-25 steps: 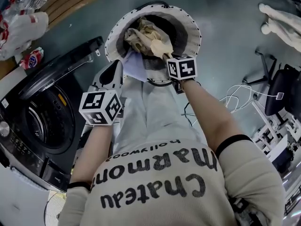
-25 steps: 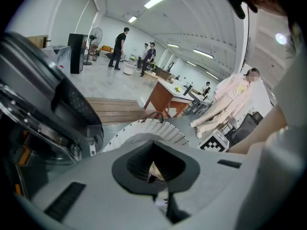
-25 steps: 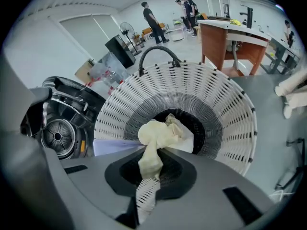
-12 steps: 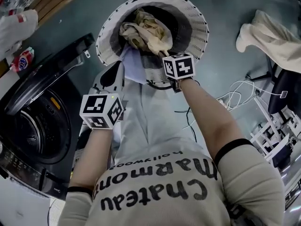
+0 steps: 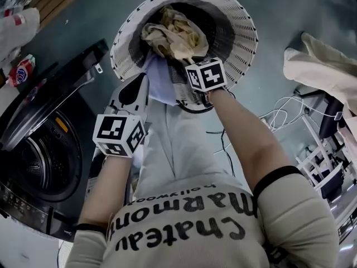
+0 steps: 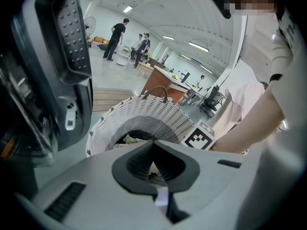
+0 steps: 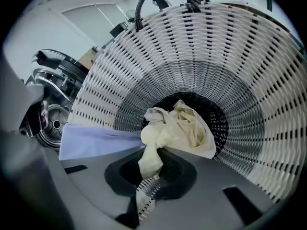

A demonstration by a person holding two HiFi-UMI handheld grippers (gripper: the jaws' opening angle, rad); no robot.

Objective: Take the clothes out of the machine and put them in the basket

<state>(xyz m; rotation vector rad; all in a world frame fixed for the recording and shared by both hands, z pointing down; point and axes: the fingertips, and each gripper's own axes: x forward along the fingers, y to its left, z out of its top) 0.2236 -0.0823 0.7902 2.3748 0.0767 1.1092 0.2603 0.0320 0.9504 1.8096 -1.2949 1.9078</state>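
A white woven basket (image 5: 240,32) stands on the floor ahead of me, with a crumpled cream garment (image 5: 173,35) inside. My right gripper (image 5: 191,59) reaches over the near rim and is shut on a twisted end of that cream garment (image 7: 152,159); the rest lies on the basket's dark bottom (image 7: 225,123). My left gripper (image 5: 144,78) is at the rim's left, shut on a pale blue cloth (image 5: 162,82) that hangs over the rim. In the left gripper view only a sliver of that cloth (image 6: 161,196) shows between the closed jaws of the left gripper (image 6: 154,145).
A black front-loading washing machine (image 5: 50,166) stands at my left with its door (image 5: 56,91) swung open beside the basket. Another cream cloth (image 5: 323,66) lies at the right near chairs and white cables (image 5: 279,113). People (image 6: 115,35) stand far off in the hall.
Both grippers have sunk toward the basket with their cloths, and the cream garment now rests deeper inside. The head view has shifted, so the basket looks larger.
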